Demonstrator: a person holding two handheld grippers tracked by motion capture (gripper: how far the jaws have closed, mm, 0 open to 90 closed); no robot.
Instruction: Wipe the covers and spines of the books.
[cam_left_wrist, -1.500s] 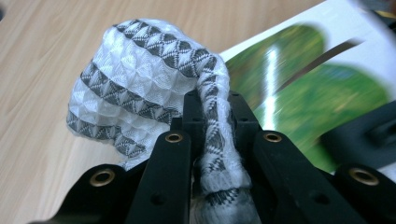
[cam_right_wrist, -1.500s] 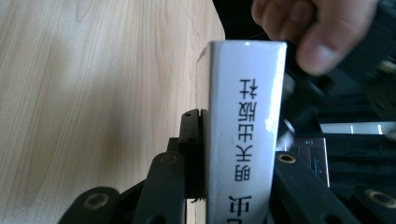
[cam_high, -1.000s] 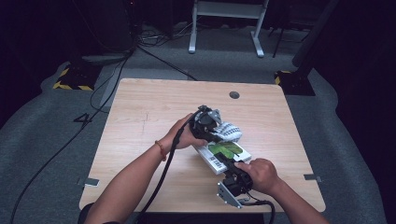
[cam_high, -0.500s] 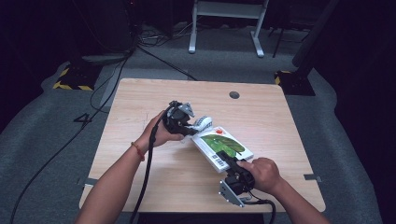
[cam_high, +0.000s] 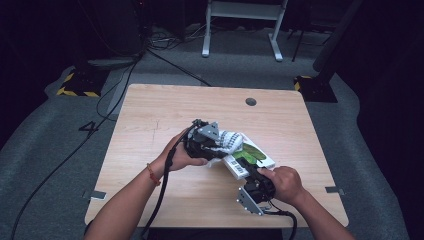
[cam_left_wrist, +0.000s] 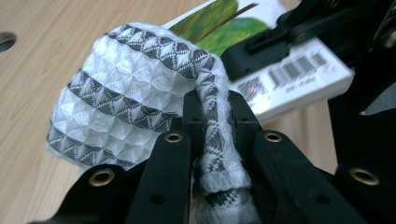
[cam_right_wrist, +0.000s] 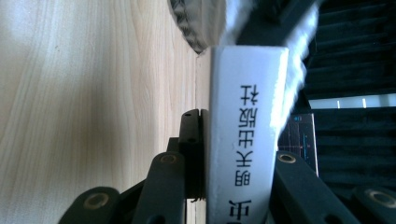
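Left hand-held gripper is clamped tight on a bunched fold of the grey-and-white cloth, which bulges out past its jaws and lies against the book. Right hand-held gripper pinches the book's near end, spine between its jaws. The book lies mid-desk, long axis running diagonally from the right hand up-left toward the left hand, green cover facing up.

On the pale wooden table I see my left gripper pressing a grey-and-white patterned cloth against the far end of a white book with green leaves. My right gripper clamps the book's near end.
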